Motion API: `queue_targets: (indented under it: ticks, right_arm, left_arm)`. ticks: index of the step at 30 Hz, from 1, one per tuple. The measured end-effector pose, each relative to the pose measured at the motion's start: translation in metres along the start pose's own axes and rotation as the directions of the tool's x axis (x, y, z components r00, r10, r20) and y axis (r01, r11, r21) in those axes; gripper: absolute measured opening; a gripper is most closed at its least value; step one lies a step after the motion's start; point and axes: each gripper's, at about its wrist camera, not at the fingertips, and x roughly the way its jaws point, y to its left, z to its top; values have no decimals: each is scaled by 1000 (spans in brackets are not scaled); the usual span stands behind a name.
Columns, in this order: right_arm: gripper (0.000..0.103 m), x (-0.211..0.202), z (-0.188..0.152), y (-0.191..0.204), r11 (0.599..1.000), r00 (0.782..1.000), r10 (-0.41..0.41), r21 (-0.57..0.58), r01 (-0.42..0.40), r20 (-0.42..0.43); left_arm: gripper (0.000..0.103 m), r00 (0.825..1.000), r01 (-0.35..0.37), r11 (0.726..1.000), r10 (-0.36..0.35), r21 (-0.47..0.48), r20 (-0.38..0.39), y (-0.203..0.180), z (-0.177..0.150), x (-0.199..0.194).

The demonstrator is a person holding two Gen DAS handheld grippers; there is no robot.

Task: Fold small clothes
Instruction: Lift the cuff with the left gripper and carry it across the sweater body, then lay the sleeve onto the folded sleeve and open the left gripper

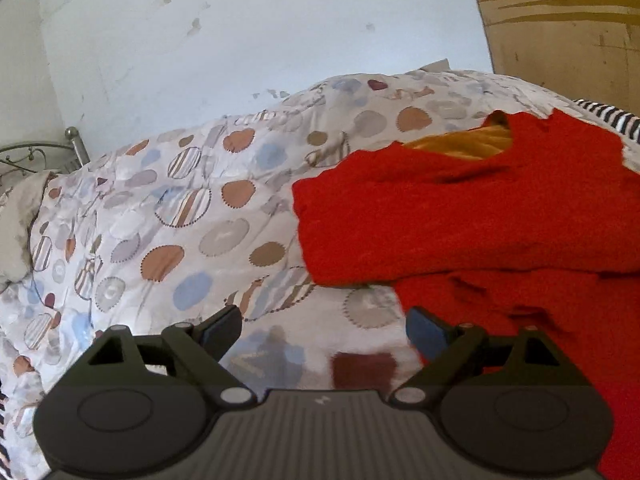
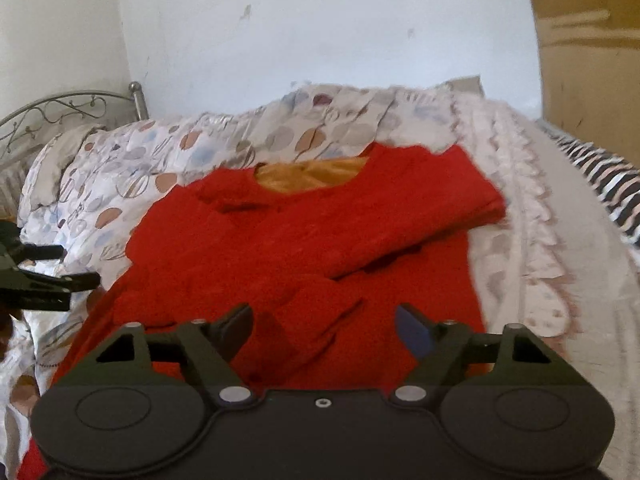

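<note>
A red knit garment point(image 1: 460, 216) point(image 2: 304, 240) with a mustard lining at its neck lies flat on the patterned bedspread point(image 1: 168, 216) point(image 2: 132, 160). Both sleeves are folded in across its front. My left gripper point(image 1: 324, 328) is open just off the garment's left edge, over bare bedspread, with its right finger at the red hem. It also shows at the left edge of the right wrist view point(image 2: 72, 266). My right gripper point(image 2: 324, 320) is open above the garment's lower part, with a folded sleeve end in the gap and neither pad touching it.
A metal headboard point(image 2: 60, 112) and a pillow point(image 1: 20, 224) stand at the far left by the white wall. A frilled quilt edge point(image 2: 532, 220) and a striped cloth point(image 2: 612, 188) run along the right. A brown board point(image 2: 592, 40) leans at the back right.
</note>
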Motion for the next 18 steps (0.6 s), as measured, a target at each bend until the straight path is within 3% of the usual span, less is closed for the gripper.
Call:
queue_targets:
  ticks: [5, 11, 13, 15, 17, 18]
  right_arm:
    - [53, 18, 3, -2, 1000, 999, 12, 20, -11, -37]
    - [53, 27, -4, -13, 997, 998, 37, 65, -34, -45]
    - [53, 27, -5, -13, 997, 998, 41, 67, -38, -44]
    - [54, 27, -5, -13, 997, 998, 40, 62, -37, -44]
    - [54, 28, -6, -12, 998, 998, 37, 54, -35, -43]
    - [54, 28, -6, -12, 998, 998, 35, 51, -33, -42]
  left_arm:
    - [90, 999, -32, 999, 32, 8, 30, 1, 0, 35]
    - [79, 996, -39, 998, 35, 41, 86, -6, 3, 66]
    - [61, 993, -49, 998, 44, 48, 111, -8, 4, 68]
    - [55, 987, -82, 996, 76, 39, 141, -8, 6, 66]
    - [41, 981, -89, 996, 86, 9, 177, -3, 8, 61]
    - [24, 979, -81, 997, 81, -8, 186, 0, 9, 59]
